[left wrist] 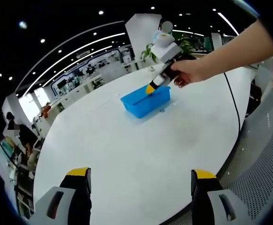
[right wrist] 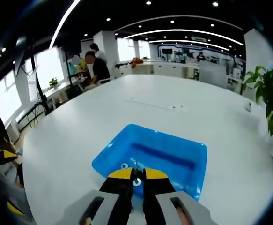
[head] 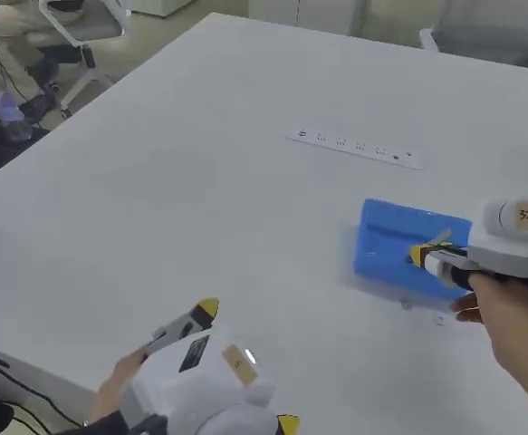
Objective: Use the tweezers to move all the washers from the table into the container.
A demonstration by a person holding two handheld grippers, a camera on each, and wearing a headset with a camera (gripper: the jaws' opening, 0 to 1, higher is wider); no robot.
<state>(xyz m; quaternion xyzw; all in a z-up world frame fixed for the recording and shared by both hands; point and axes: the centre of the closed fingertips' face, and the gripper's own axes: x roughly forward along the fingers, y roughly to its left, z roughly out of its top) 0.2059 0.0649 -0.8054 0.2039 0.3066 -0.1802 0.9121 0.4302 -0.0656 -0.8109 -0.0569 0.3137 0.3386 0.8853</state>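
A blue container (head: pixel 386 236) is seen on a white table (head: pixel 200 181), towards the right side of the head view, with a flat white power strip (head: pixel 354 148) lying well beyond it. The right gripper (head: pixel 419 256) is held over the container's near right part, its yellow tips pointed inward above the open top. In the right gripper view, the fingers (right wrist: pixel 120 174) of the right gripper (right wrist: pixel 135 175) are pressed close together on the tweezers (right wrist: pixel 135 165), whose thin metal tip reaches out over the blue container (right wrist: pixel 192 157). One washer (right wrist: pixel 124 165) is seen lying on the container's floor, just left of the tweezers' tip. A second small ring (right wrist: pixel 136 182) sits right between the yellow tips; whether it is pinched by the tweezers cannot be told. On the table, just in front of the container's near wall, two pale washers (head: pixel 407 304) are faintly made out. The left gripper (head: pixel 245 367) is held low at the near edge of the table, well apart from the container, with its fingers (left wrist: pixel 77 172) spread wide and nothing between them.
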